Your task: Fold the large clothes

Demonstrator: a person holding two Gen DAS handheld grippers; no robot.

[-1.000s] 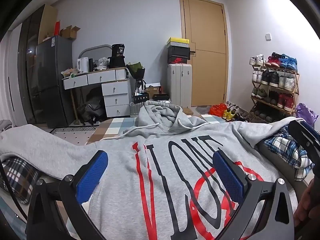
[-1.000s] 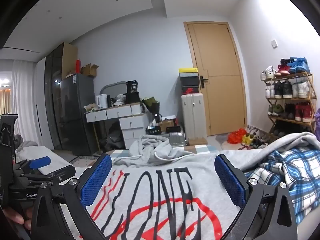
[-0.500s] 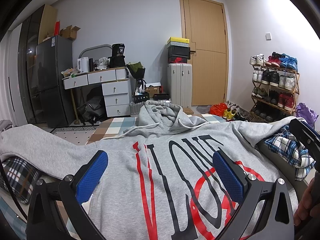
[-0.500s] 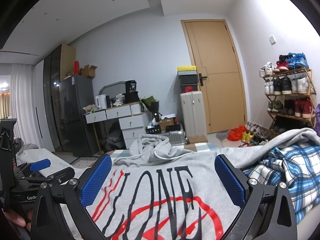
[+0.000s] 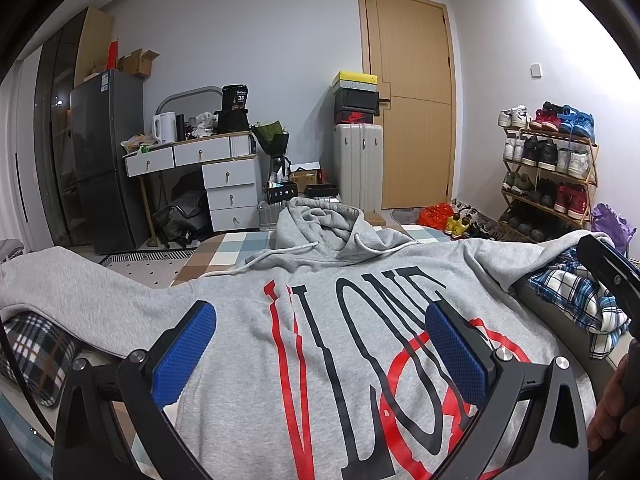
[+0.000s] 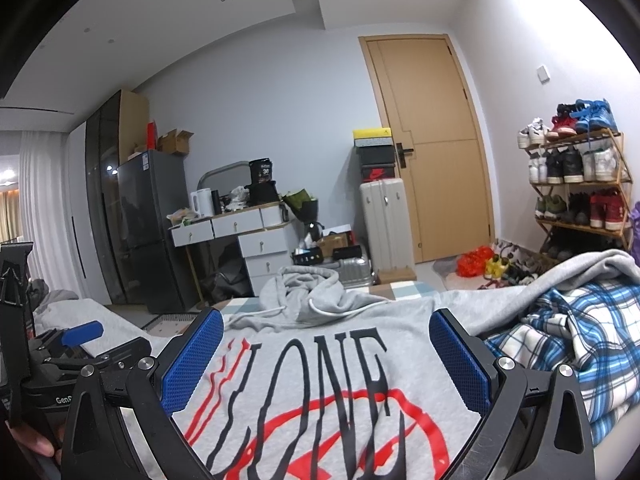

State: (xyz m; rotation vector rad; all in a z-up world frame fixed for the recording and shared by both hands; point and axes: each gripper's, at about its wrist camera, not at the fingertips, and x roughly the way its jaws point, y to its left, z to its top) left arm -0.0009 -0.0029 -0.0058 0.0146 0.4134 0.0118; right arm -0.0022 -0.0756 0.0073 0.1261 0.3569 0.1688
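A grey hoodie (image 5: 352, 344) with red and black lettering lies spread front-up on the bed, hood (image 5: 320, 224) at the far end, sleeves out to both sides. It also shows in the right wrist view (image 6: 320, 380). My left gripper (image 5: 320, 356) is open and empty, held just above the hoodie's chest print. My right gripper (image 6: 326, 360) is open and empty, low over the hoodie's right half. The left gripper's body (image 6: 60, 364) shows at the left of the right wrist view; the right gripper's body (image 5: 608, 272) at the right of the left wrist view.
A blue plaid garment (image 6: 568, 344) lies bunched on the bed's right side under the hoodie's sleeve. A dark plaid cloth (image 5: 36, 356) lies at the left. Beyond the bed stand a desk with drawers (image 5: 216, 172), a fridge (image 5: 104, 160), a suitcase (image 5: 358, 168) and a shoe rack (image 5: 548, 176).
The right gripper's view has tilted and risen slightly, showing more ceiling. The left gripper has barely moved. The hoodie lies unchanged.
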